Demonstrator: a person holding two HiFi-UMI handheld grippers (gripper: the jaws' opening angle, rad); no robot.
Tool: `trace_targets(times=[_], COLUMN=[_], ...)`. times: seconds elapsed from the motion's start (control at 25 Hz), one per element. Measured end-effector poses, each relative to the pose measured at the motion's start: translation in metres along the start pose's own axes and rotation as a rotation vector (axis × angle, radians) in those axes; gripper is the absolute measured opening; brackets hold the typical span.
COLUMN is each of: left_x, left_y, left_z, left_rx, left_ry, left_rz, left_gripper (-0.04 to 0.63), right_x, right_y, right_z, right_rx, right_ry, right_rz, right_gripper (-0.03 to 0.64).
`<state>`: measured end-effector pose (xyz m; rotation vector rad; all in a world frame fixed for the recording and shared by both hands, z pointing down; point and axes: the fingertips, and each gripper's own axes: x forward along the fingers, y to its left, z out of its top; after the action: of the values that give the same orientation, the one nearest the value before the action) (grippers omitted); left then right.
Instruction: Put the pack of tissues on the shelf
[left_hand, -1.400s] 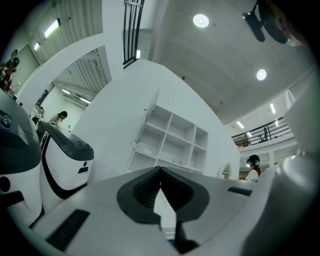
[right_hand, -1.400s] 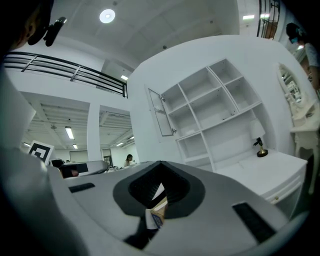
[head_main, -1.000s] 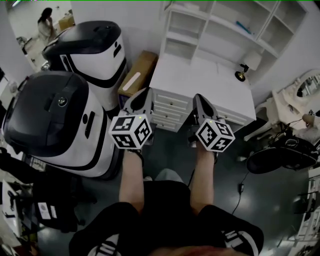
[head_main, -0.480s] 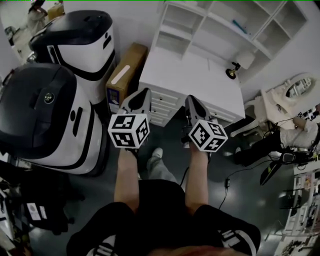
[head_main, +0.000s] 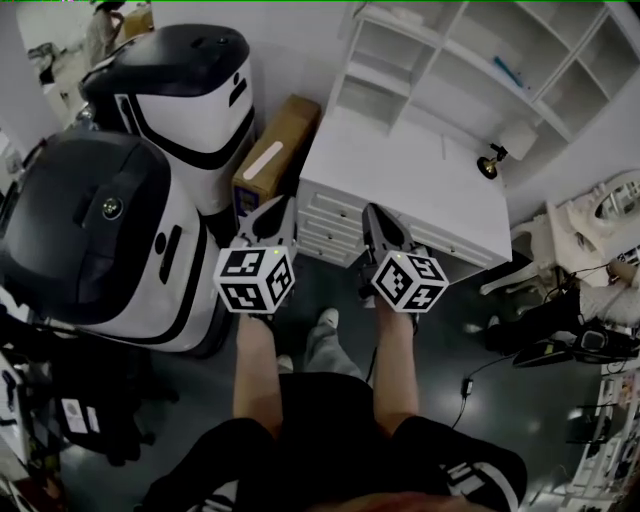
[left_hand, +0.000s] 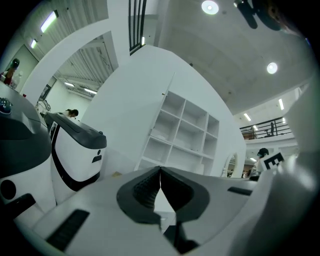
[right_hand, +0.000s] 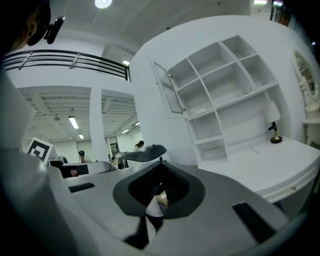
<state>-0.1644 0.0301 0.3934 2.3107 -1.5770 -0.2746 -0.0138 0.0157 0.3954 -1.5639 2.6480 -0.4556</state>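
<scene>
- The left gripper (head_main: 281, 208) is held level in front of the white desk (head_main: 420, 185); its jaws are seen closed tip to tip, with nothing between them.
- The right gripper (head_main: 373, 213) is held just beside it, its jaws likewise pressed together and empty.
- The shelf (head_main: 440, 60) is seen at the back of the desk.
- The pack of tissues cannot be made out for certain; a small teal item (head_main: 505, 70), too small to identify, is seen in an upper compartment.
- A cardboard box (head_main: 275, 150) is stood between the desk and a white-and-black machine (head_main: 185, 95).
</scene>
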Motion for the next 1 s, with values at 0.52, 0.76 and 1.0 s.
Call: trace_targets(times=[0.52,0.76,1.0], left_x=[0.130,0.205,0.264], left_y=[-0.042,-0.079,-0.113], left_z=[-0.029,-0.018,-0.005], left_rx=[-0.058,-0.011,-0.004], left_ry=[0.058,0.064,0.004], left_rz=[-0.147,-0.190,-0.208], left_gripper=[0.011,0.011,0.011], right_x=[0.034,0.049,0.052], right_y=[-0.136,-0.204,-0.265], right_z=[0.010,0.048,0.084], right_rx=[0.104,0.140,0.147], right_ry=[-0.017,-0.085,-0.141], right_rz=[-0.135,-0.166,-0.158], right_gripper=[0.011,0.011,0.011])
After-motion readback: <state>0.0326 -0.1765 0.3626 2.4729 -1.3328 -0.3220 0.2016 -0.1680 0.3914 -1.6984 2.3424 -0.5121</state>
